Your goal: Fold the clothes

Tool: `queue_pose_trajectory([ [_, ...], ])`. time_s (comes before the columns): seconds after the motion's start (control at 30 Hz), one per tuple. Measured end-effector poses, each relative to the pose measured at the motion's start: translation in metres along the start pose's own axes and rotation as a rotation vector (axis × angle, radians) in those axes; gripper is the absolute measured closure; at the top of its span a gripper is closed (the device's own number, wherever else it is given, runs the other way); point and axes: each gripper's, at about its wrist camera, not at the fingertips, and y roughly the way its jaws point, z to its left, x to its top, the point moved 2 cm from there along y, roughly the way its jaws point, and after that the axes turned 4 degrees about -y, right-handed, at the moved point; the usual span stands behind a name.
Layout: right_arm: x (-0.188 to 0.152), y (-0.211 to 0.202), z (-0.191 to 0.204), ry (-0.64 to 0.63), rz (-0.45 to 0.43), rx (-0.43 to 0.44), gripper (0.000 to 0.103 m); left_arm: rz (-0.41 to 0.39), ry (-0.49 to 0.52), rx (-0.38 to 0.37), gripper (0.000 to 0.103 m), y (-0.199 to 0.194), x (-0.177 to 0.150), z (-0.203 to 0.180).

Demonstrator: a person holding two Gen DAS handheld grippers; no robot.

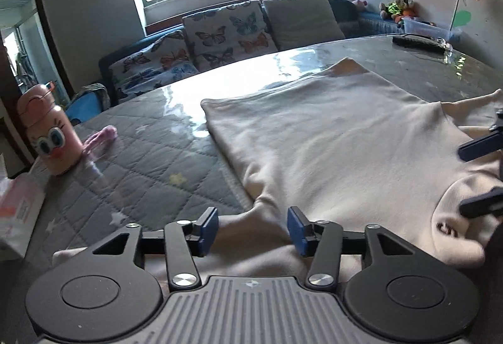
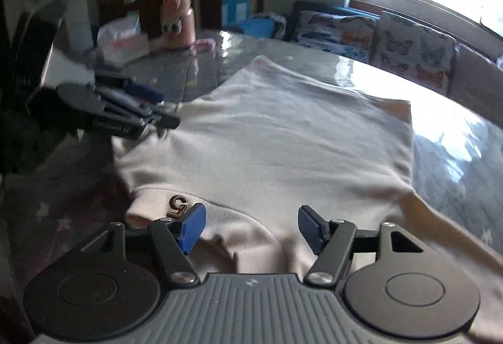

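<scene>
Cream sweater spread flat on quilted table, collar end nearest, hem far. Left gripper released, jaws apart over near sleeve, nothing pinched. Right gripper likewise released, jaws parted above collar by the "G" mark. Likely between folds: next move calls for fresh pinches on shoulder or sleeve edges. Pink bottle and tissue pack at table's far side, well apart from cloth; nothing in the way.

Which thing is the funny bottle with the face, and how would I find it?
Look at the big grey quilted table, then go to its corner away from the cream top. The pink bottle stands there, upright beside a tissue pack; only it has big cartoon eyes.
</scene>
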Motion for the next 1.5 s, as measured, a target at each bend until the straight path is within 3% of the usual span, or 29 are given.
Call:
queue_pose_trajectory([
  [0.2, -0.012, -0.024, -0.027, 0.108, -0.001, 0.003, 0.033, -0.015, -0.018, 0.035, 0.047, -0.009, 0.01, -0.003],
  [0.37, -0.021, -0.053, -0.066, 0.247, -0.061, -0.044, 0.033, -0.059, -0.003, -0.026, 0.048, -0.024, 0.019, -0.031],
  [0.47, -0.03, -0.059, -0.089, 0.307, -0.061, -0.123, 0.034, -0.058, 0.013, -0.1, 0.05, -0.022, 0.025, -0.055],
  [0.6, -0.046, -0.068, -0.128, 0.408, -0.061, -0.247, 0.037, -0.047, 0.044, -0.195, 0.06, -0.017, 0.031, -0.089],
  [0.77, -0.071, -0.086, -0.169, 0.536, -0.077, -0.382, 0.046, -0.045, 0.086, -0.295, 0.068, -0.014, 0.036, -0.127],
  [0.93, -0.095, -0.098, -0.193, 0.548, -0.05, -0.533, 0.048, -0.028, 0.143, -0.39, 0.068, -0.01, 0.032, -0.157],
  [1.2, -0.114, -0.092, -0.215, 0.577, -0.031, -0.57, 0.064, 0.007, 0.189, -0.475, 0.068, -0.012, 0.02, -0.169],
  [1.3, -0.111, -0.087, -0.22, 0.552, -0.027, -0.572, 0.077, 0.017, 0.187, -0.493, 0.068, -0.012, 0.018, -0.167],
  [1.37, -0.108, -0.084, -0.224, 0.547, -0.027, -0.576, 0.093, 0.021, 0.187, -0.499, 0.068, -0.012, 0.019, -0.166],
  [1.5, -0.101, -0.079, -0.232, 0.531, -0.019, -0.611, 0.095, 0.023, 0.199, -0.517, 0.068, -0.013, 0.017, -0.167],
])
